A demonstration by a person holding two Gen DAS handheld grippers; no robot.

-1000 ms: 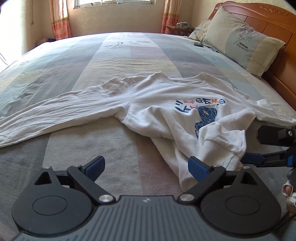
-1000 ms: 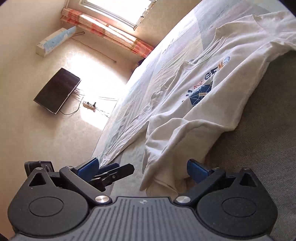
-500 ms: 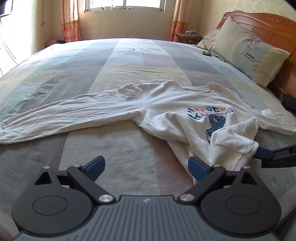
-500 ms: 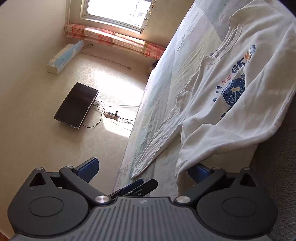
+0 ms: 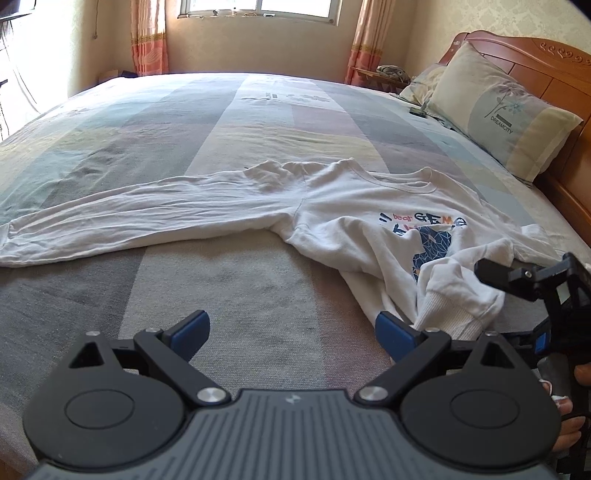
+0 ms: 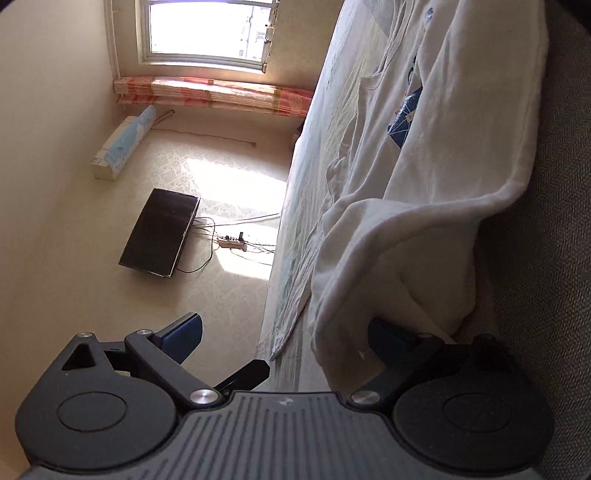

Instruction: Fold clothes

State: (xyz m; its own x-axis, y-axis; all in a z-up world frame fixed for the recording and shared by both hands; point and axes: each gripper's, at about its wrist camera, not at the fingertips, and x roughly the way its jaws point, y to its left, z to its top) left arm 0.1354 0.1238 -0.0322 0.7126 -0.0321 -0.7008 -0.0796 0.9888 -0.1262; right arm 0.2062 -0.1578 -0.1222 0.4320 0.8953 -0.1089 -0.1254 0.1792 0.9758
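A white long-sleeved sweatshirt (image 5: 343, 218) with a blue print on the chest lies face up on the bed (image 5: 229, 122), ahead of the left gripper (image 5: 291, 332) and mostly to its right. One sleeve stretches flat across the bedspread far out to that gripper's left; the other sleeve is folded back over the body, and its ribbed cuff (image 5: 448, 314) lies bunched just beside the left gripper's right finger. The left gripper's jaws stand spread wide over bare bedspread, with nothing between them.

The right gripper (image 6: 284, 336) is rolled onto its side at the edge of the bed, and its jaws are closing. A thick fold of the sweatshirt (image 6: 406, 236) lies in the gap next to its right finger, but the pads do not press on it. From the left wrist view this gripper (image 5: 532, 306) sits just right of the cuff, held by a hand (image 5: 569, 413).

Beyond the sweatshirt, well ahead and to the right of the left gripper, a pillow (image 5: 498, 107) leans on the wooden headboard (image 5: 554, 62). A window (image 5: 255, 7) with curtains sits straight ahead.
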